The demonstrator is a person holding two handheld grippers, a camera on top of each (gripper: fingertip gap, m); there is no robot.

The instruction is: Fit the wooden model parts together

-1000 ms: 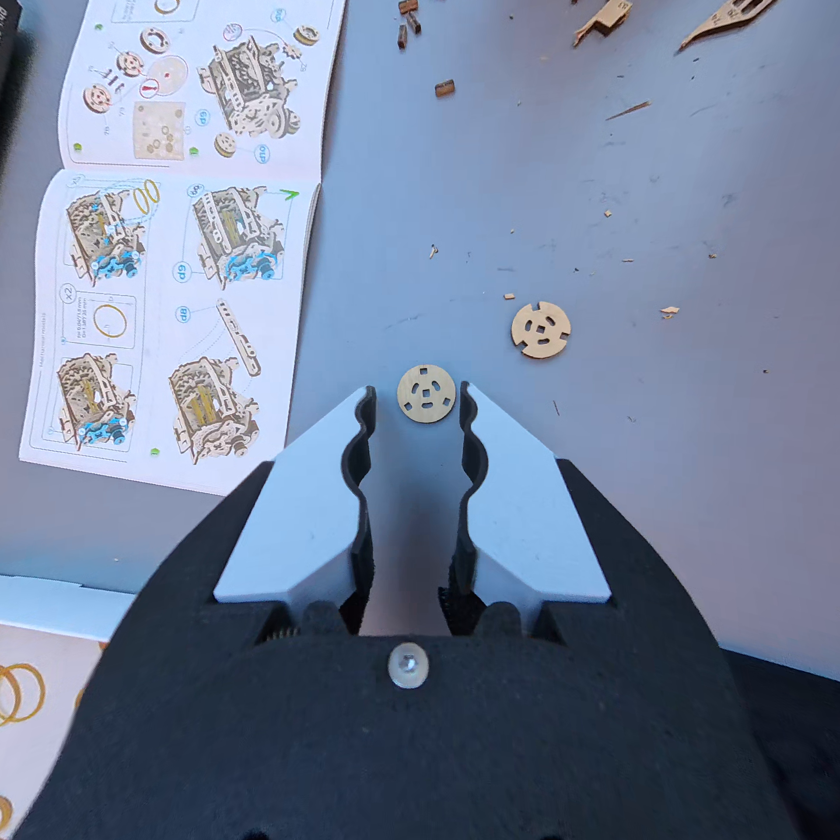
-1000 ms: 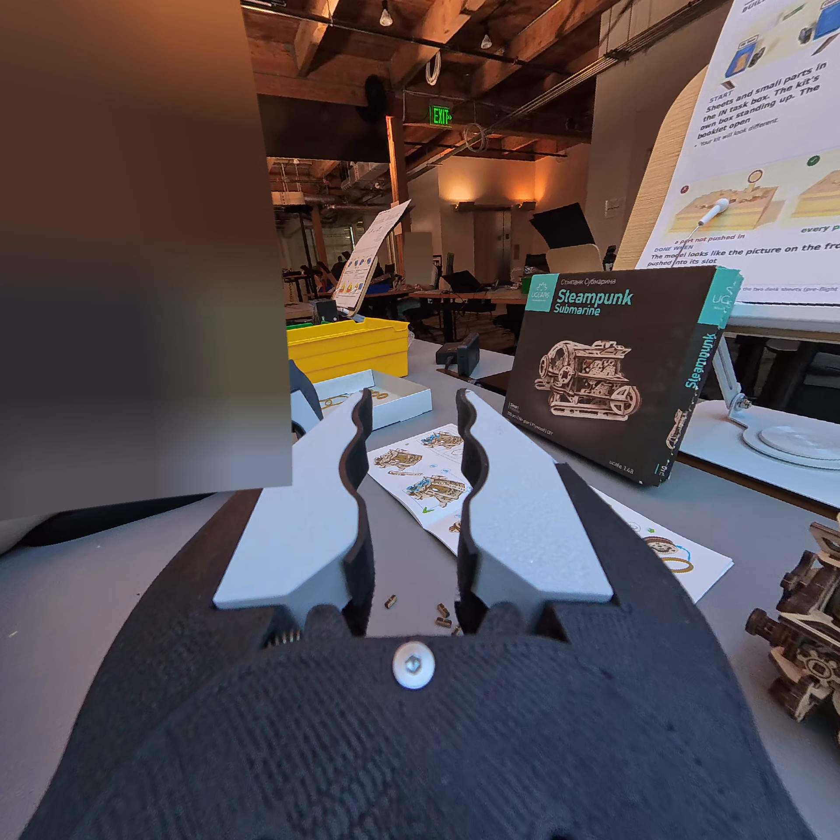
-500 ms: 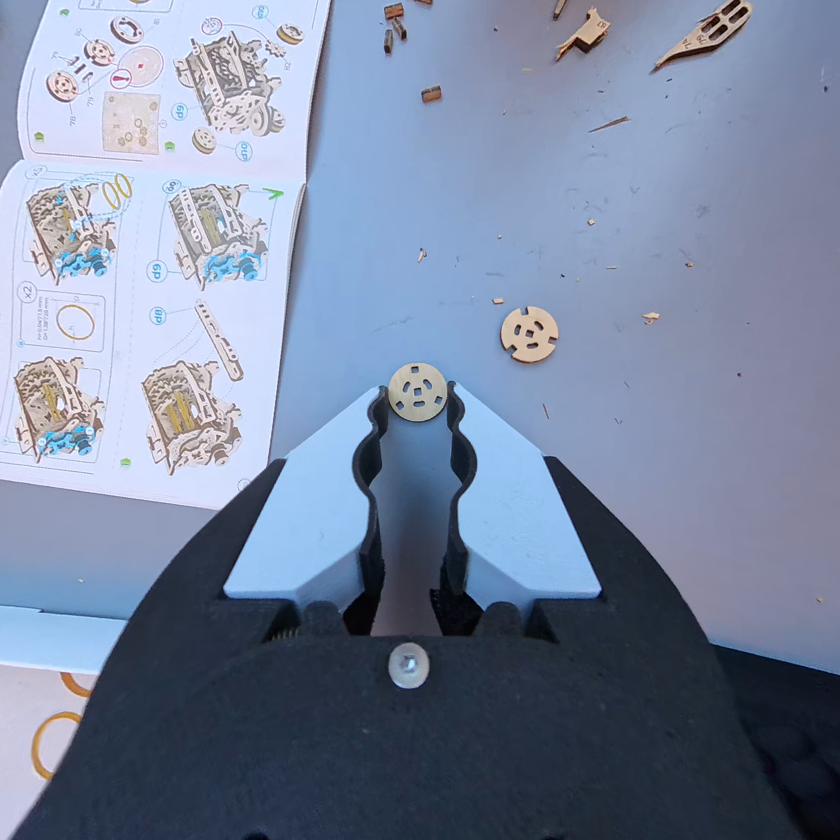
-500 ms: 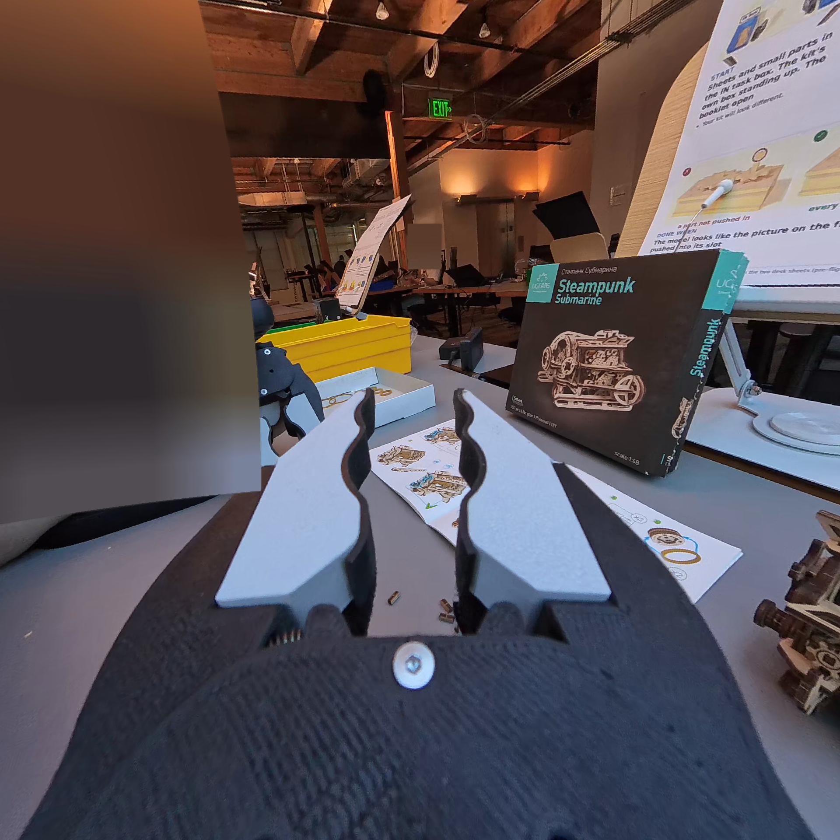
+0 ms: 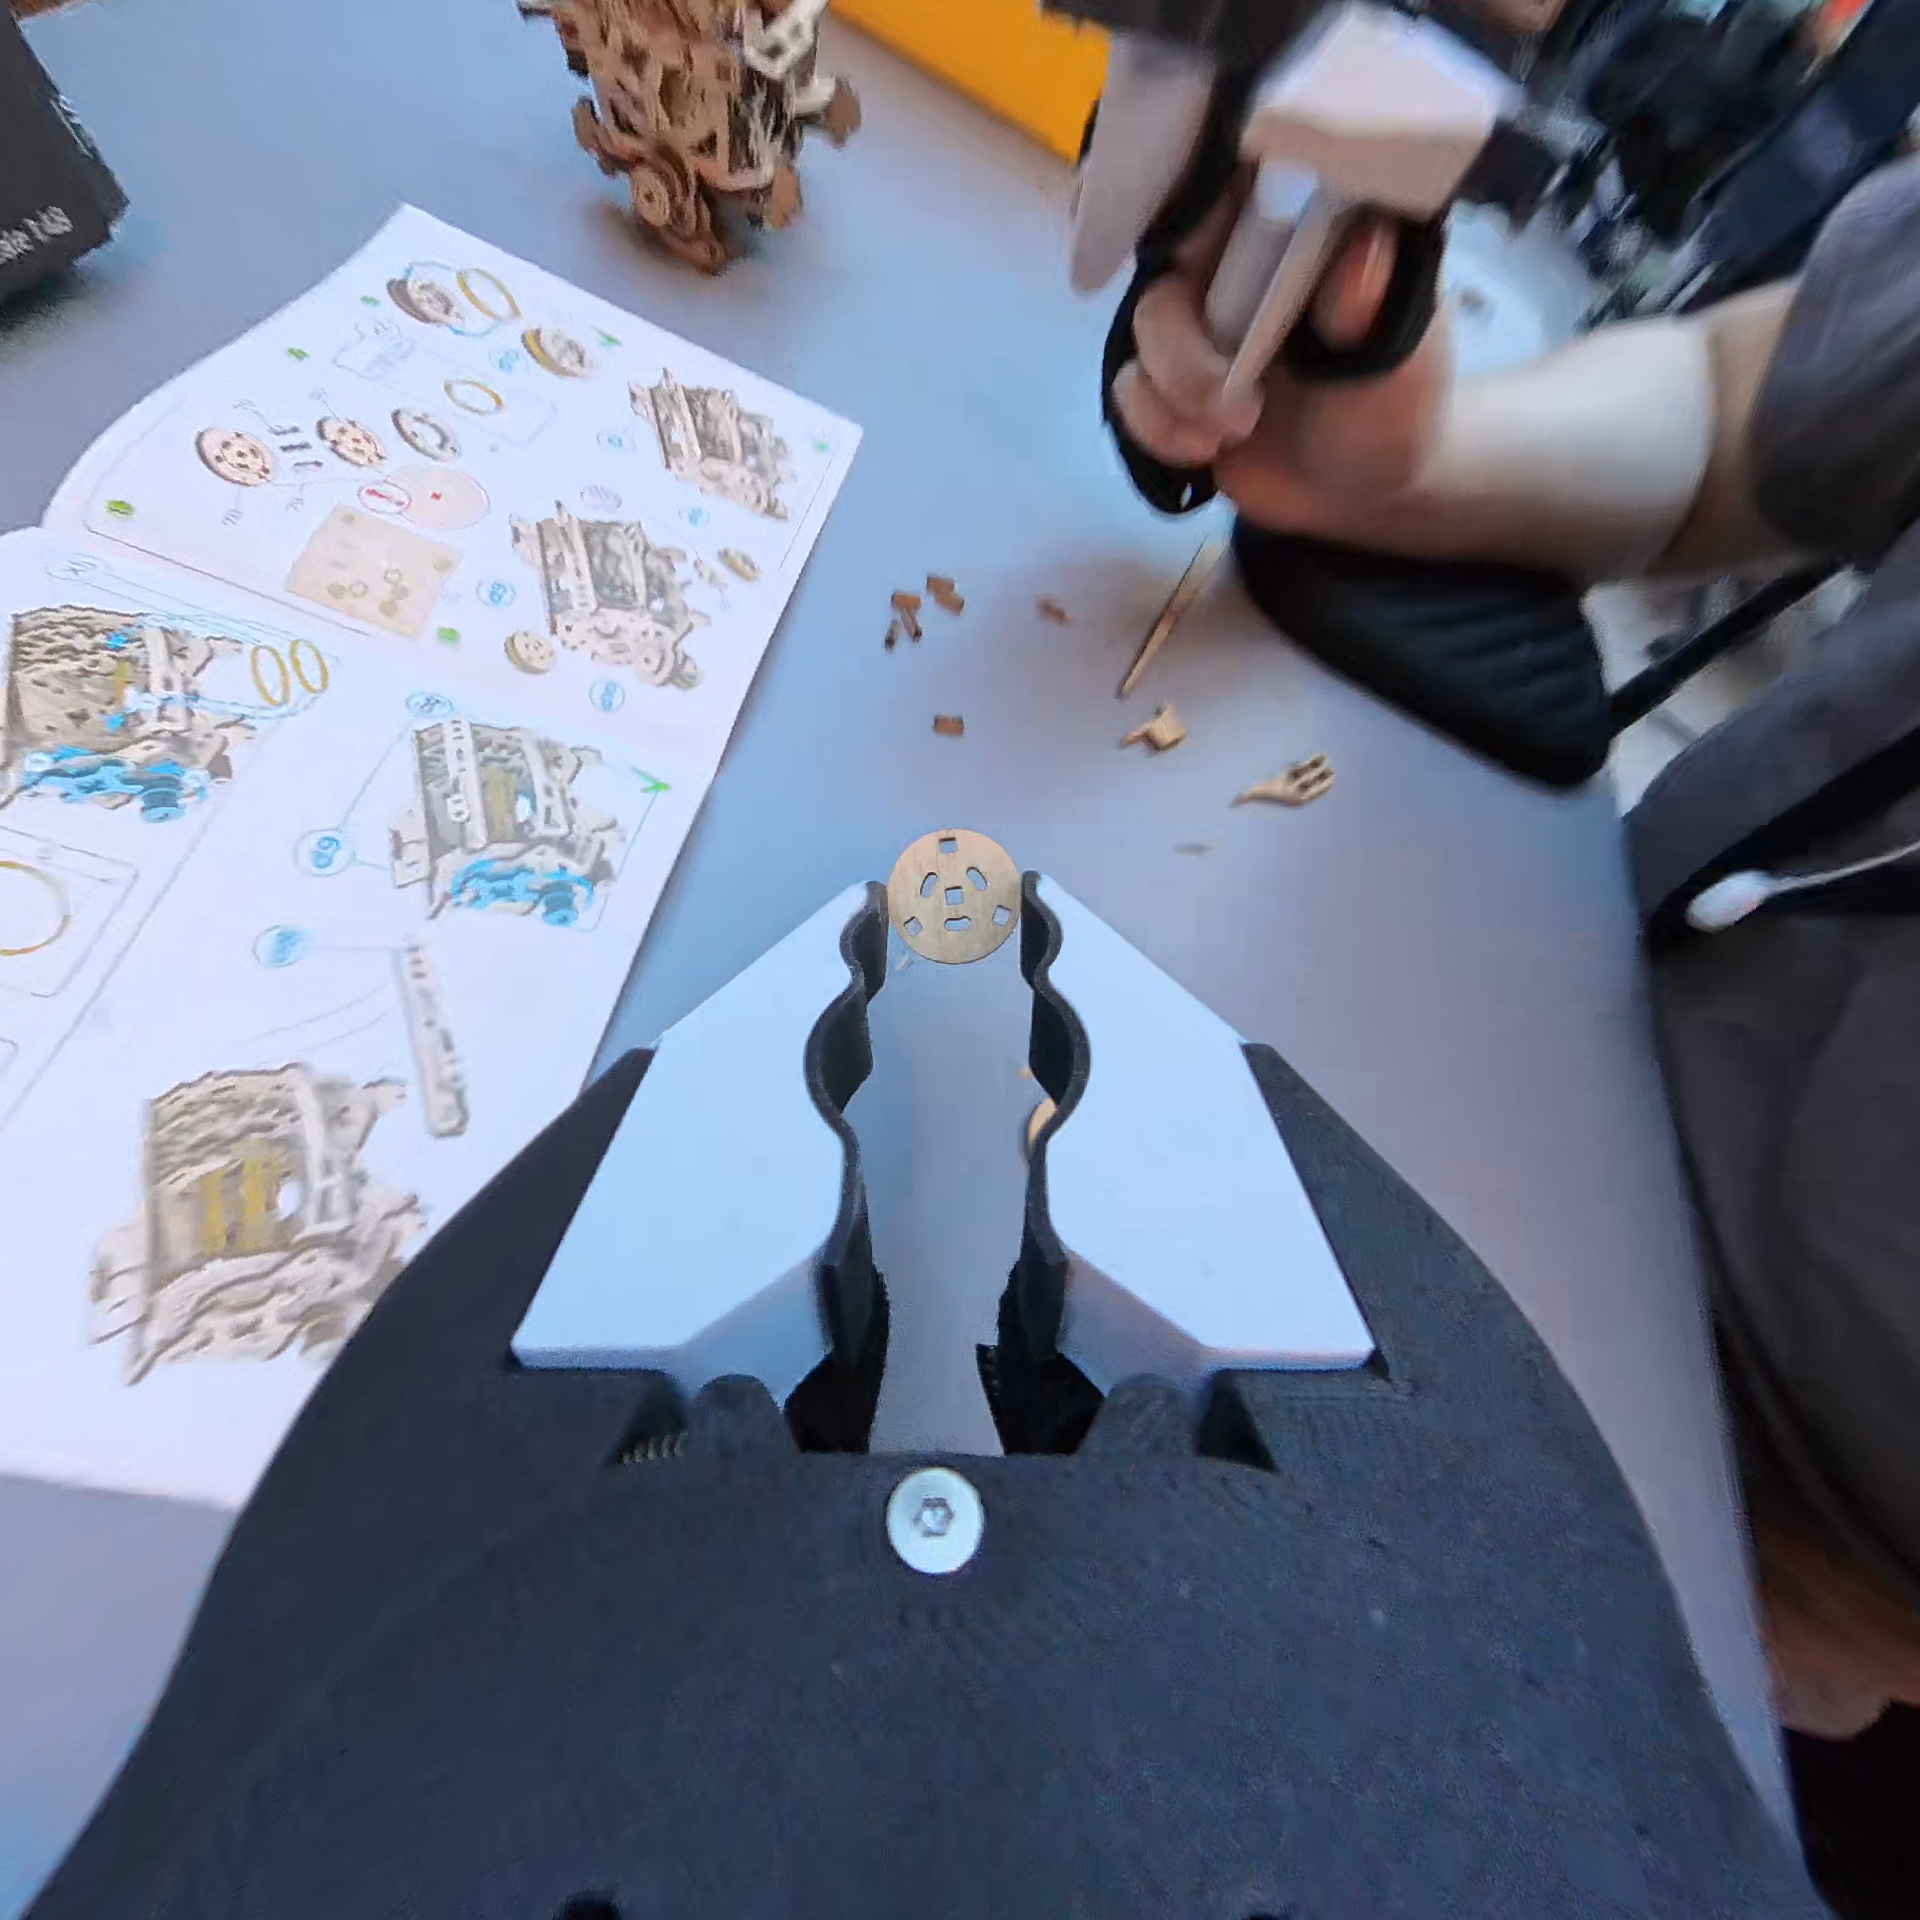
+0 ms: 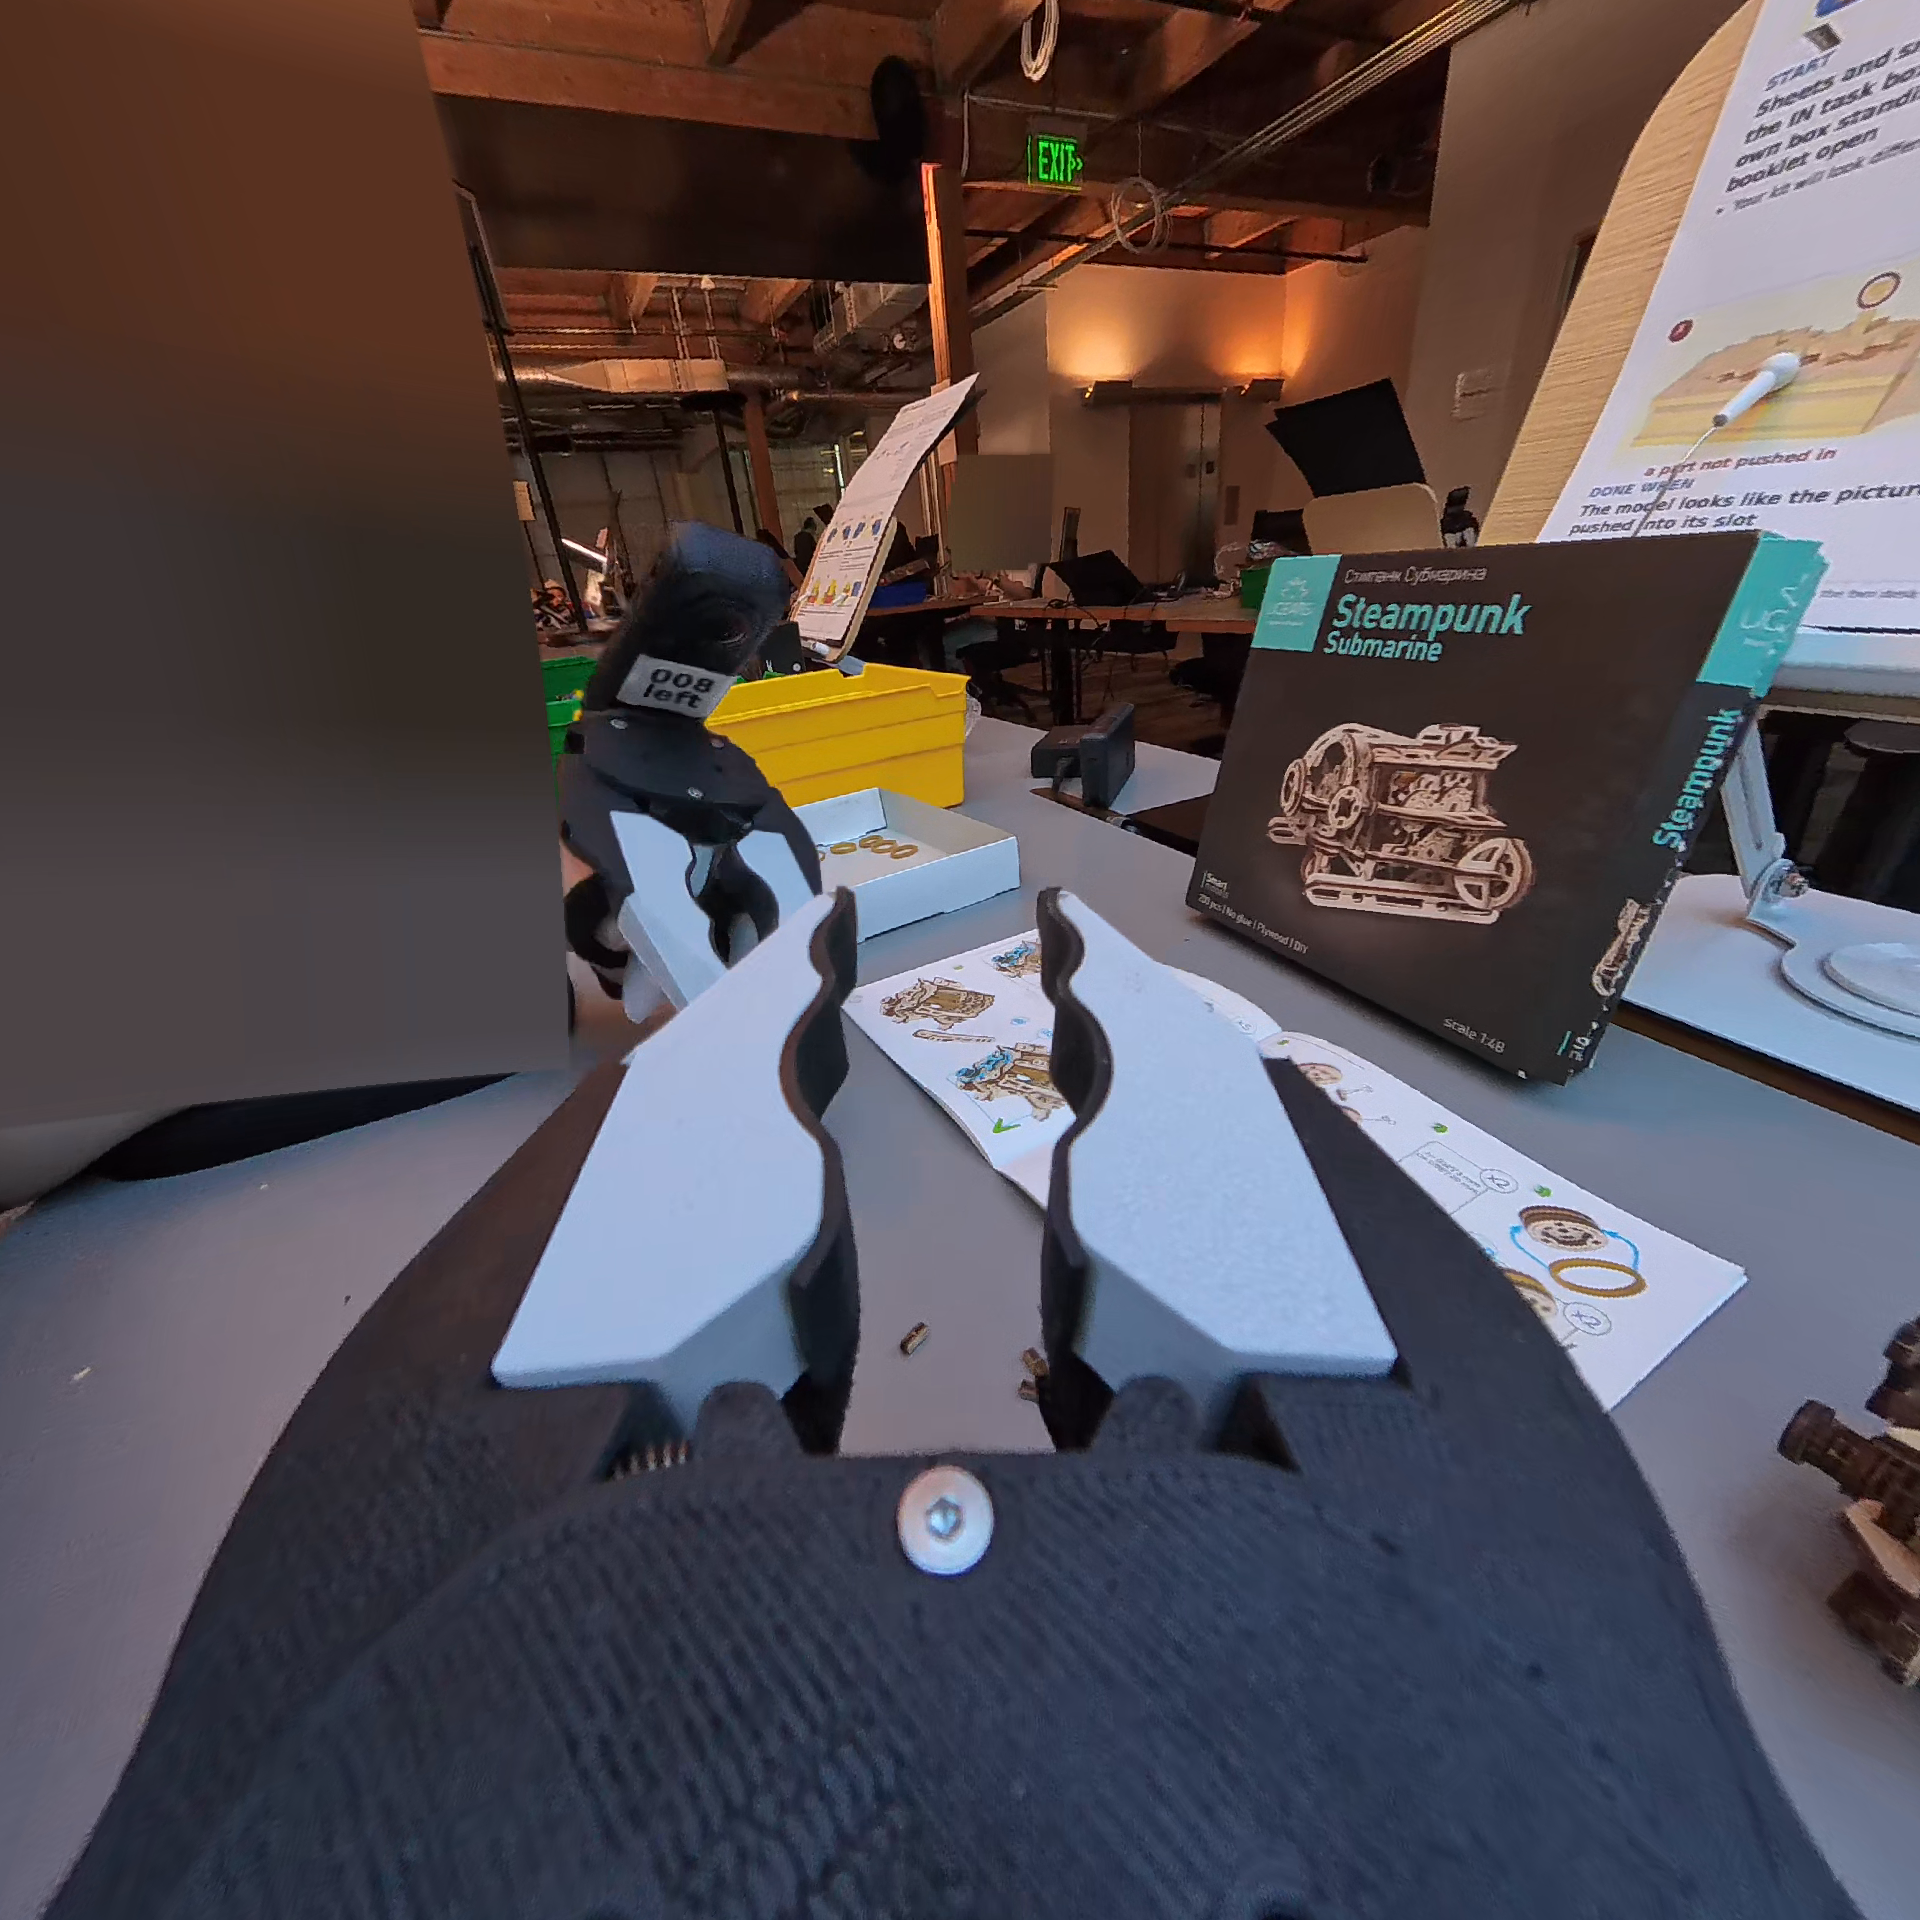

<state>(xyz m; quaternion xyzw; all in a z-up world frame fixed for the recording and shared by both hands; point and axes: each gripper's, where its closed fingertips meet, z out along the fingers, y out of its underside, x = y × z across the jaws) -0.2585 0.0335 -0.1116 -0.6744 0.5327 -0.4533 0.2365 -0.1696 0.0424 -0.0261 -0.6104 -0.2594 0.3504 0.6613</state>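
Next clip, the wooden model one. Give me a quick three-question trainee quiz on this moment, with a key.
1. True or false: the left gripper is shut on a round wooden disc.
2. What lies between the right gripper's fingers?
A. a disc
B. nothing gripped
C. a rubber band
3. Fill in: the open instruction booklet lies flat on the grey ____.

Key:
1. True, the disc is pinched at the fingertips.
2. B, its jaws stand apart over bare table.
3. table

Exposed timber ceiling beams (image 6: 644, 94), warm wall lamps (image 6: 1101, 387), grey tabletop (image 6: 208, 1299), distant desks (image 6: 1091, 613)
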